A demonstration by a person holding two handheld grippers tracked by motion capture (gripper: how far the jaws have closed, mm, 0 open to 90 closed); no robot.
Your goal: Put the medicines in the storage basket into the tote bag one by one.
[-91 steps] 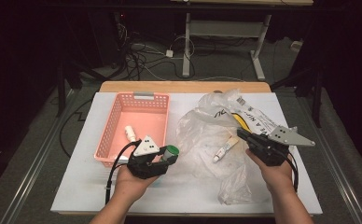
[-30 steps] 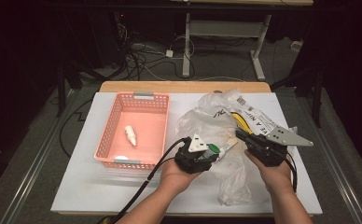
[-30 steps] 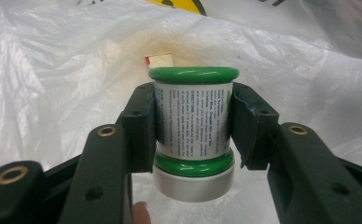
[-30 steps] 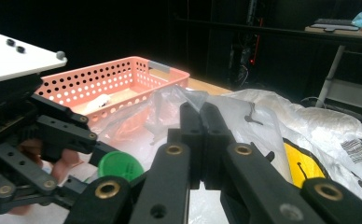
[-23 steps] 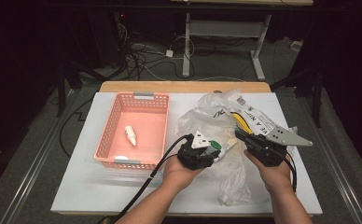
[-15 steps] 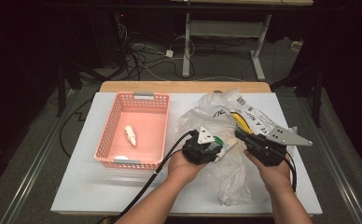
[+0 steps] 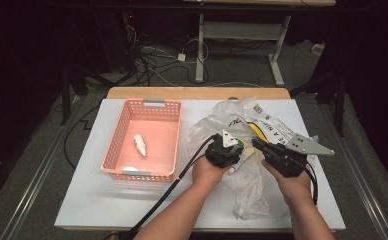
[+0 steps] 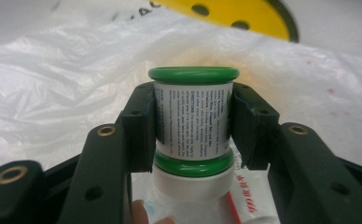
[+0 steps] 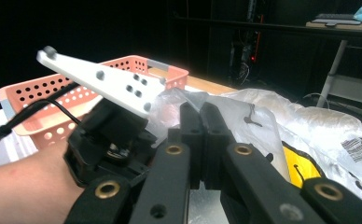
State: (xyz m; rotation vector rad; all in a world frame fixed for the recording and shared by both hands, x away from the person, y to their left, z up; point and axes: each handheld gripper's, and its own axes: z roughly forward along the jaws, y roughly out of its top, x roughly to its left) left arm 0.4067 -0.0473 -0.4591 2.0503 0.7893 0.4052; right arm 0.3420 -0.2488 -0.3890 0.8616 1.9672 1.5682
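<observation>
My left gripper (image 8: pixel 193 109) is shut on a small bottle (image 8: pixel 192 133) with green rims, a white printed label and a white cap. It holds the bottle just over the crumpled clear plastic bag (image 8: pixel 67 88). In the high view the left gripper (image 7: pixel 233 145) sits at the middle of the bag (image 7: pixel 252 195), close beside my right gripper (image 7: pixel 257 143). The right gripper (image 9: pixel 200 110) has its jaws pressed together at the bag's film (image 9: pixel 263 116), which it seems to pinch. A white tube with red print (image 8: pixel 247 203) lies under the bottle.
A pink perforated basket (image 7: pixel 113 150) stands on the left of the white tabletop, with a small white item (image 7: pixel 140 144) inside. A yellow disc (image 8: pixel 235 16) lies in the bag beyond the bottle. Printed packaging (image 7: pixel 277 131) lies at the bag's far right.
My left gripper has carried the green-rimmed bottle rightward from beside the basket to over the bag, and it has sunk slightly. The right gripper has stayed put.
</observation>
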